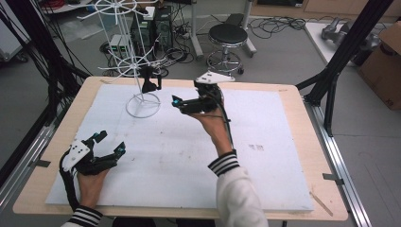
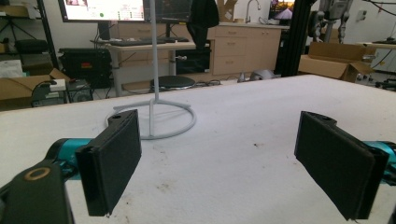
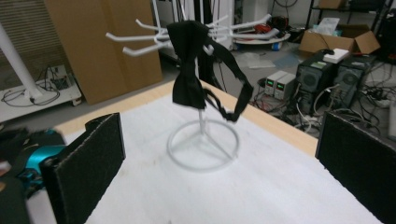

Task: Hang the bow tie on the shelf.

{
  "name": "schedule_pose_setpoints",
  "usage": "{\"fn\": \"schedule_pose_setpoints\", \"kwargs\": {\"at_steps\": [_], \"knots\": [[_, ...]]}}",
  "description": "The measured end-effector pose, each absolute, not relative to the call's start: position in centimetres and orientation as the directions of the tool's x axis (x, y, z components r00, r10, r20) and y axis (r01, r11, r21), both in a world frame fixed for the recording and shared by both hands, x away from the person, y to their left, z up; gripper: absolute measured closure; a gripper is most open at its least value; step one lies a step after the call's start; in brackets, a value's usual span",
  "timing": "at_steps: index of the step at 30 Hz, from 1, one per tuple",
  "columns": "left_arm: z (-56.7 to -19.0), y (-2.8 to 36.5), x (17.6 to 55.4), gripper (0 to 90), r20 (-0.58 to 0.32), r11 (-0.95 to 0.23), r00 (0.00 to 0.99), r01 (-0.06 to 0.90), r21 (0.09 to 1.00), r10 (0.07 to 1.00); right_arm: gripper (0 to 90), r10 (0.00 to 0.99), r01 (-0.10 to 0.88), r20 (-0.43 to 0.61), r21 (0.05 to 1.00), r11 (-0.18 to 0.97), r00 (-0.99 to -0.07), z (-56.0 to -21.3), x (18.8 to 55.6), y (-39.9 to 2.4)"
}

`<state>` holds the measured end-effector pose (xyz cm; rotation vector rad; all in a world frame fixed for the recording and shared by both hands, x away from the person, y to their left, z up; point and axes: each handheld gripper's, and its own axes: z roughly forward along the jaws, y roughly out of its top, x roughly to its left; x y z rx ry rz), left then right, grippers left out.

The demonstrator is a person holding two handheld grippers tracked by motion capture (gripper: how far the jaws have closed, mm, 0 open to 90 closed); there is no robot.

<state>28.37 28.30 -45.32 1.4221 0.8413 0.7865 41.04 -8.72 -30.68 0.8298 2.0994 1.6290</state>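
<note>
Two sets of tongs here, both with their jaws apart and nothing between them. The black fabric bow tie with its strap [image 3: 189,70] hangs on one of the lower prongs of the white wire rack with a ring base [image 1: 142,105], which stands on the white foam sheet [image 1: 265,179] toward the far left corner of the bench [image 1: 293,92]. The right tongs [image 1: 182,104] sit in the air just right of that rack, near the far edge, jaws pointing at the tie but clear of it, so the tie hangs free. The left tongs [image 1: 109,143] rest low near the left edge, towards the near corner, well apart from the rack, aimed at its base
</note>
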Motion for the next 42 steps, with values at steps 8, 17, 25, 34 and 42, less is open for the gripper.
{"fn": "schedule_pose_setpoints", "kwargs": {"at_steps": [8, 17, 25, 34, 42], "knots": [[-45.3, 28.2, 28.4, 15.0, -0.020, 0.004, 0.499, 0.033, 0.999, 0.866, 0.4, 0.714, 0.191, 0.047, 0.974, 0.123, -0.699, -31.9, 35.3, -17.2], [-45.3, 28.1, 28.3, 15.0, -0.007, -0.008, 0.499, 0.028, 1.000, 0.867, 0.3, 0.809, 0.169, 0.021, 0.981, 0.097, -0.587, -35.8, 30.4, -24.7], [-45.3, 28.1, 28.4, 15.0, -0.013, -0.005, 0.497, 0.034, 0.999, 0.868, 0.3, 0.859, 0.108, 0.039, 0.994, 0.019, -0.510, -41.0, 27.8, -27.5], [-45.3, 28.1, 28.3, 15.0, -0.007, -0.009, 0.494, 0.031, 0.999, 0.869, 0.3, 0.859, 0.146, 0.080, 0.989, -0.006, -0.505, -44.3, 28.1, -27.1], [-45.3, 28.1, 28.3, 15.0, -0.006, -0.011, 0.494, 0.033, 0.999, 0.869, 0.4, 0.866, 0.116, 0.070, 0.993, -0.014, -0.496, -45.2, 27.9, -26.9]]}}
